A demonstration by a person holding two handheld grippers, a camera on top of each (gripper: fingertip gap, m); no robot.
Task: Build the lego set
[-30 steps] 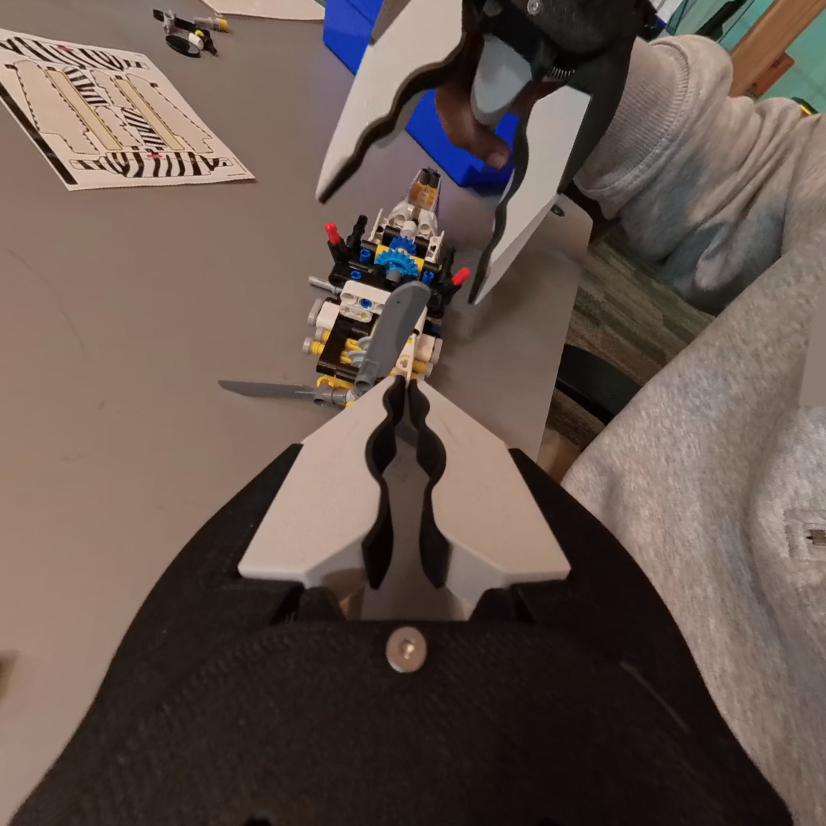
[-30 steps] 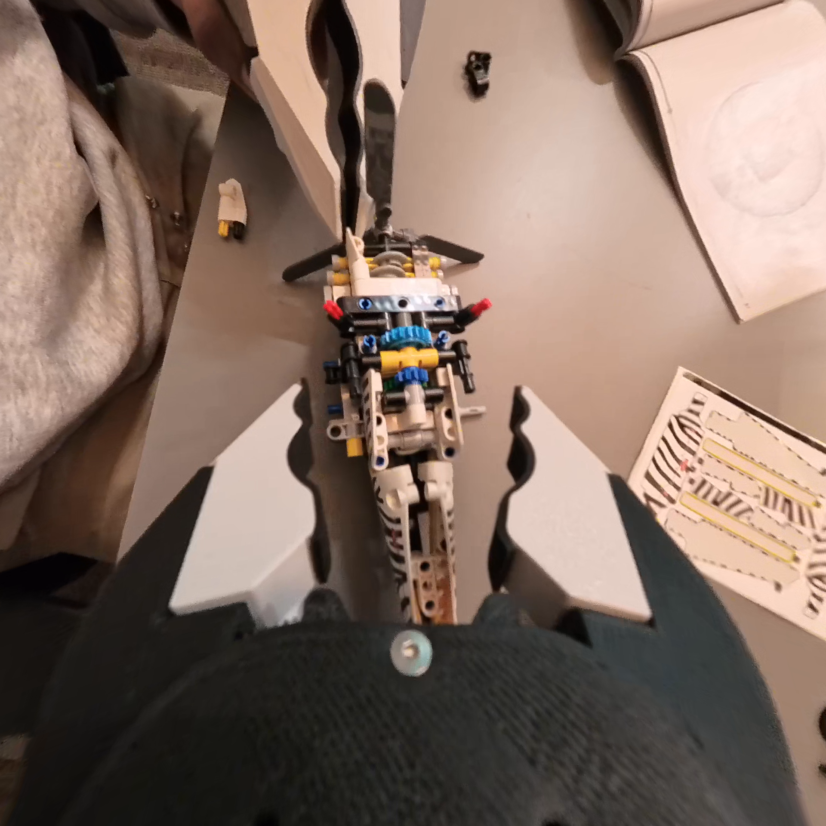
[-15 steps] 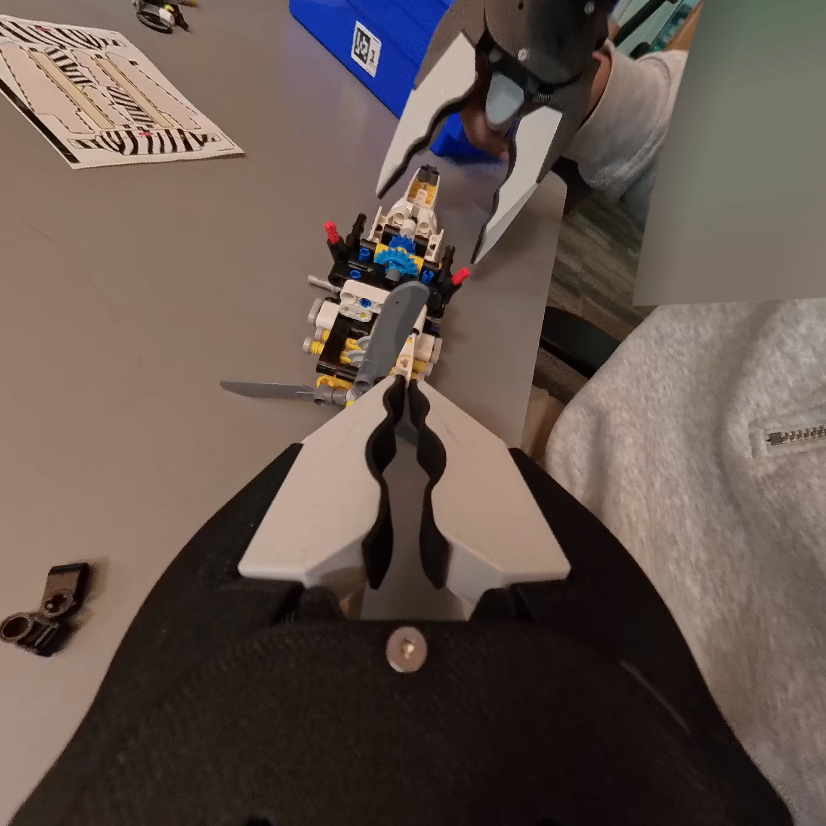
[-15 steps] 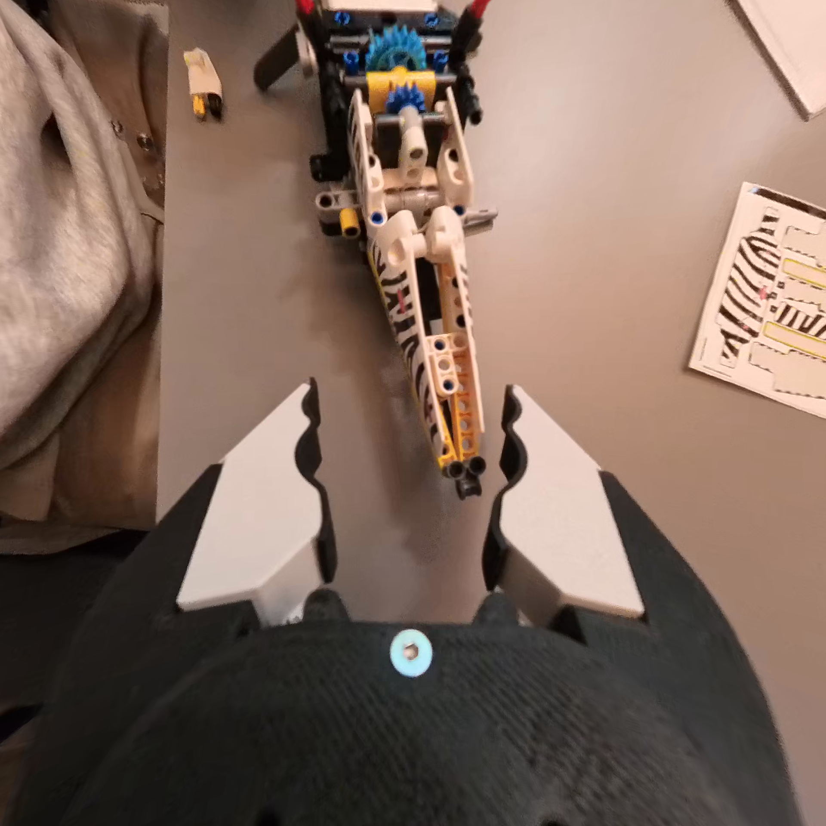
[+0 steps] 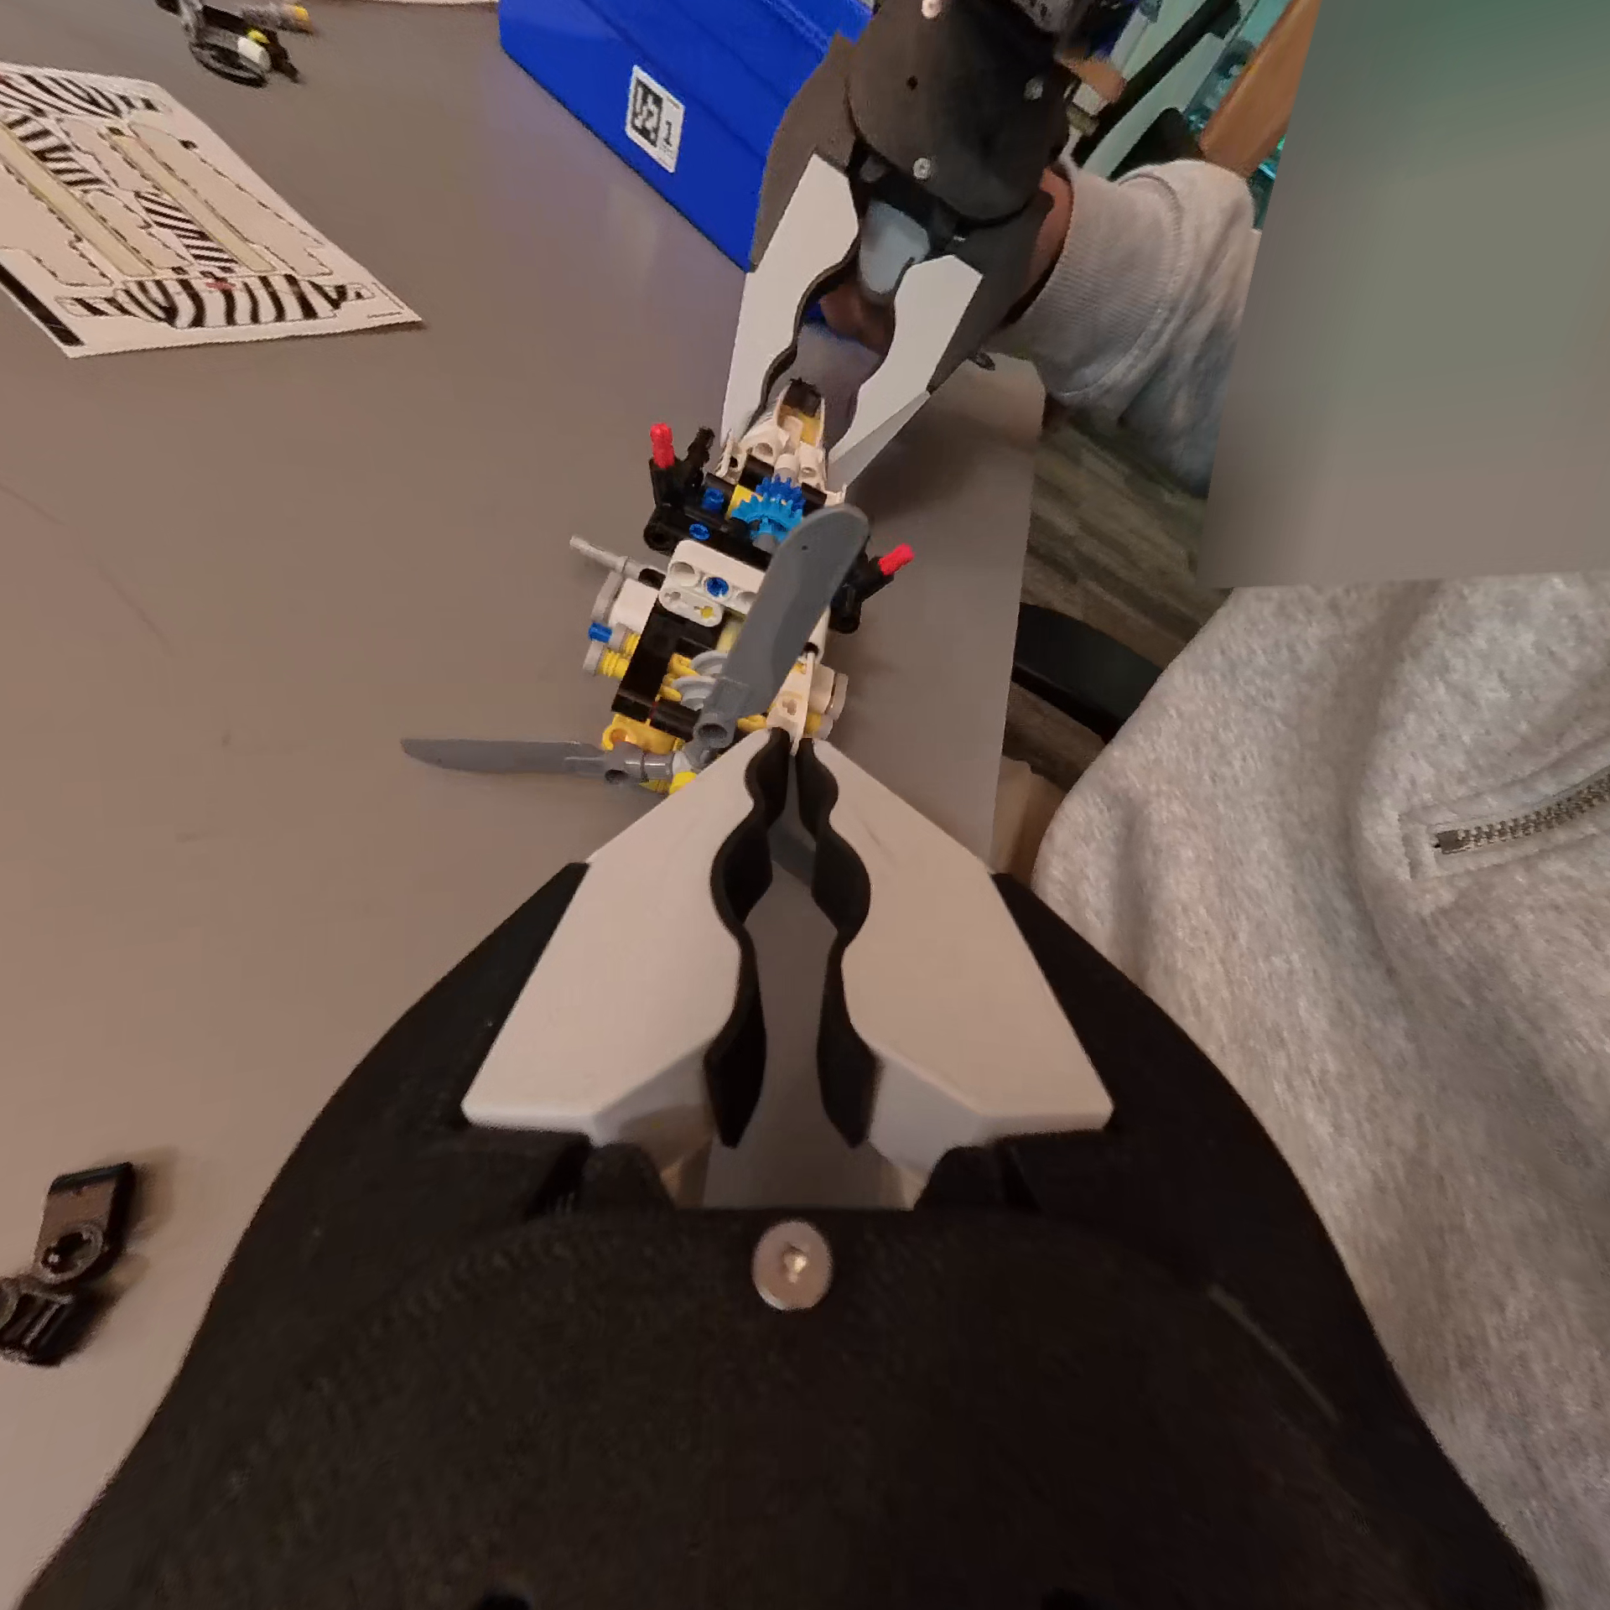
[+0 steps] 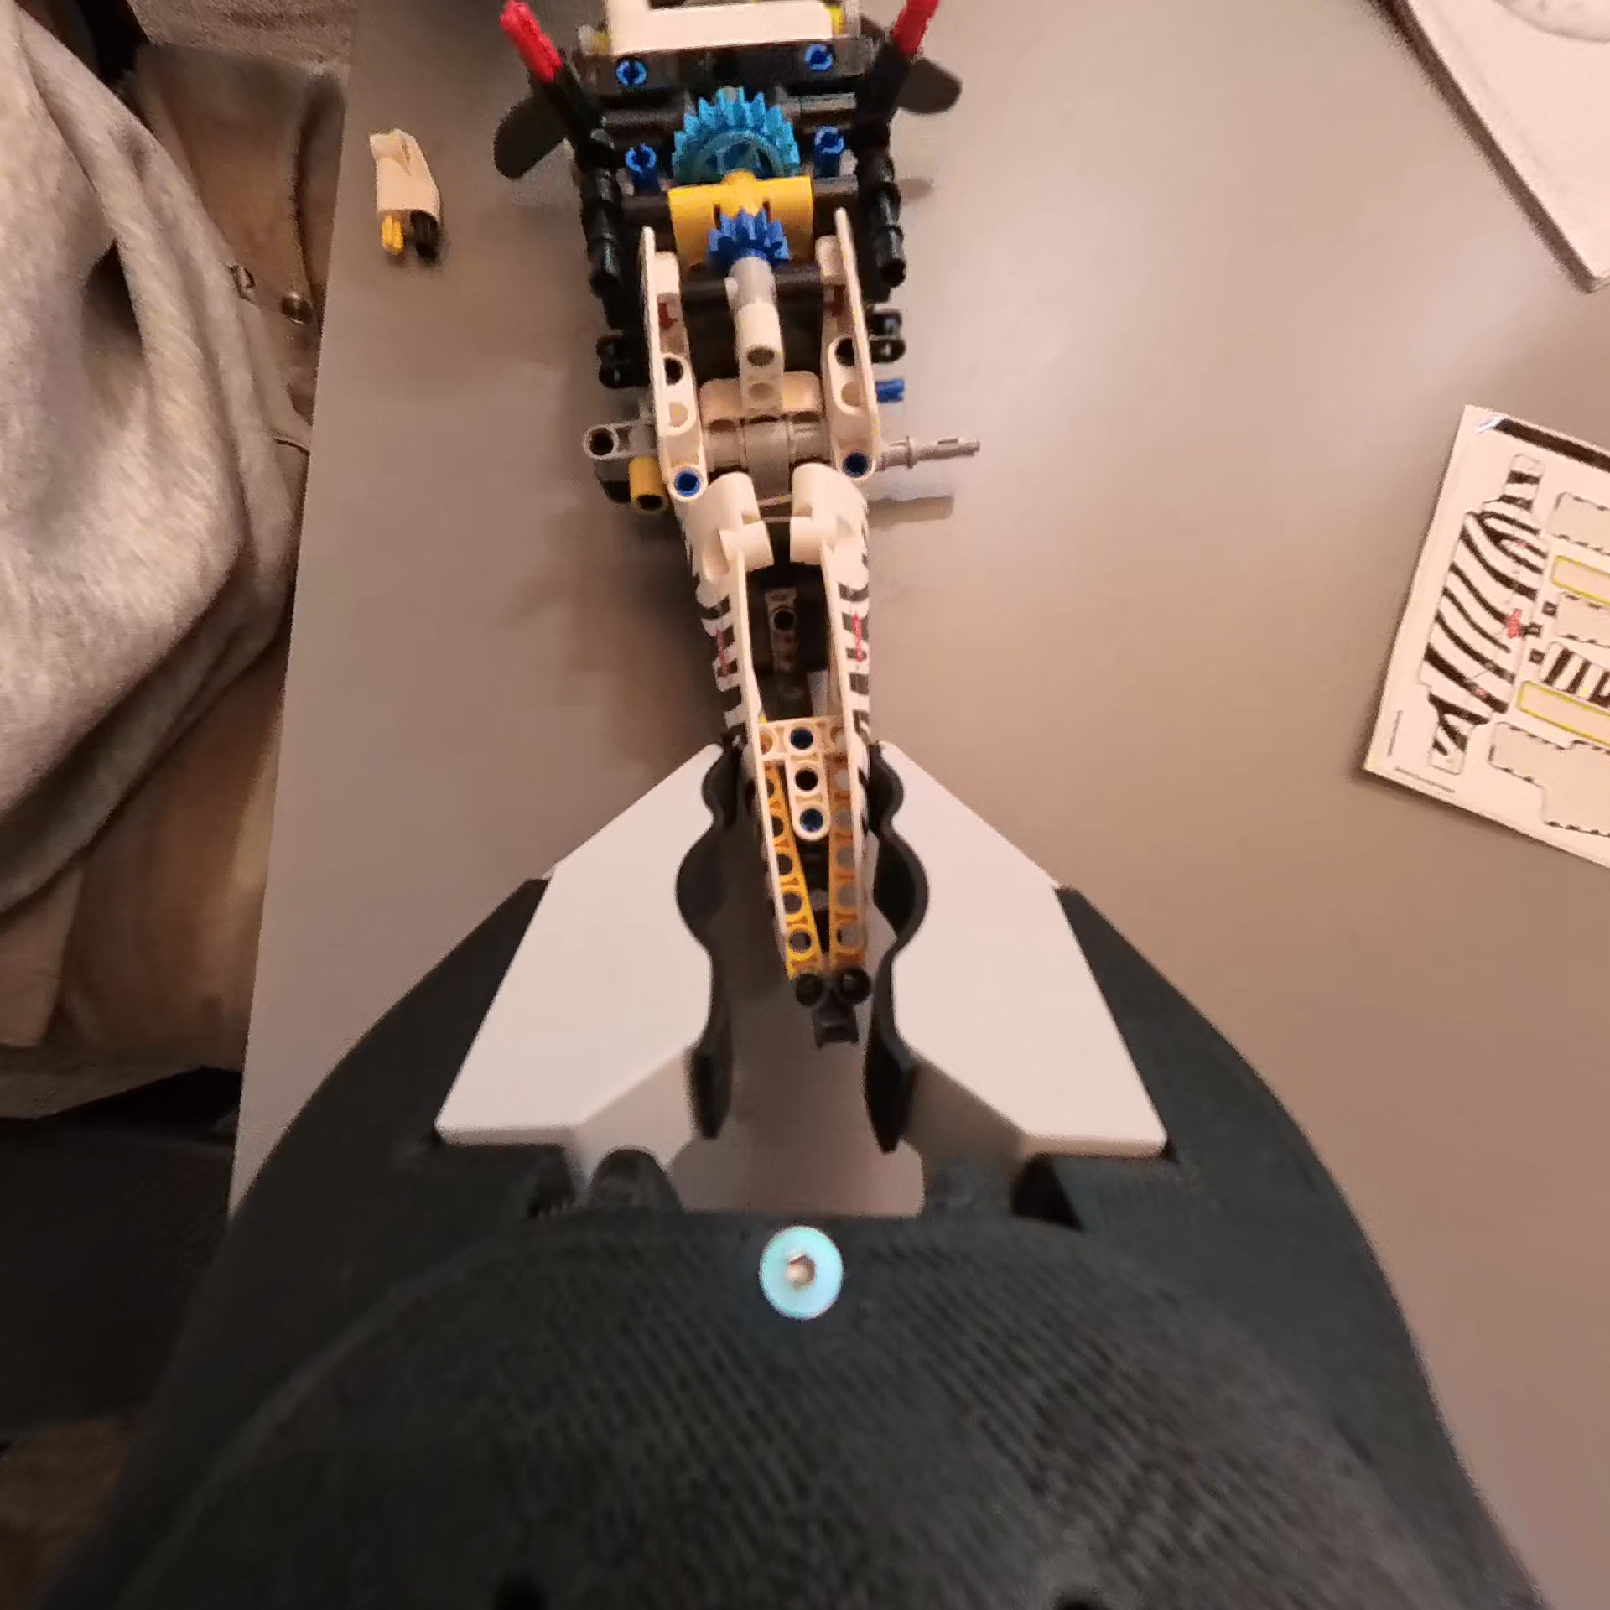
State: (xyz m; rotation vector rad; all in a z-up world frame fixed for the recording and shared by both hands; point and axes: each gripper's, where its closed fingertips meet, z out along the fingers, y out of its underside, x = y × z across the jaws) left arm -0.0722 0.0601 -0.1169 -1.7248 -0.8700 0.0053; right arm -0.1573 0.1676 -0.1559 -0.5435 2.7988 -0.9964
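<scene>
A lego plane model (image 5: 732,592) lies on the grey table (image 5: 305,540) close to its edge. It has grey propeller blades (image 5: 788,601), blue gears and a zebra-striped white and yellow tail (image 6: 806,784). My left gripper (image 5: 788,740) is shut on a white piece at the model's nose, by the propeller hub. My right gripper (image 6: 806,758) is closed around the tail end, with its pads against both sides of the tail. The right gripper also shows in the left wrist view (image 5: 836,409), at the far end of the model.
A zebra sticker sheet (image 5: 174,226) lies on the table and also shows in the right wrist view (image 6: 1516,645). A blue bin (image 5: 679,113) stands behind the model. Loose parts: black pieces (image 5: 65,1246), a small white piece (image 6: 405,192). A grey-sleeved person sits at the table edge (image 5: 1019,610).
My right gripper drew back along the model to its tail and closed from wide open onto it. My left gripper stayed shut at the nose.
</scene>
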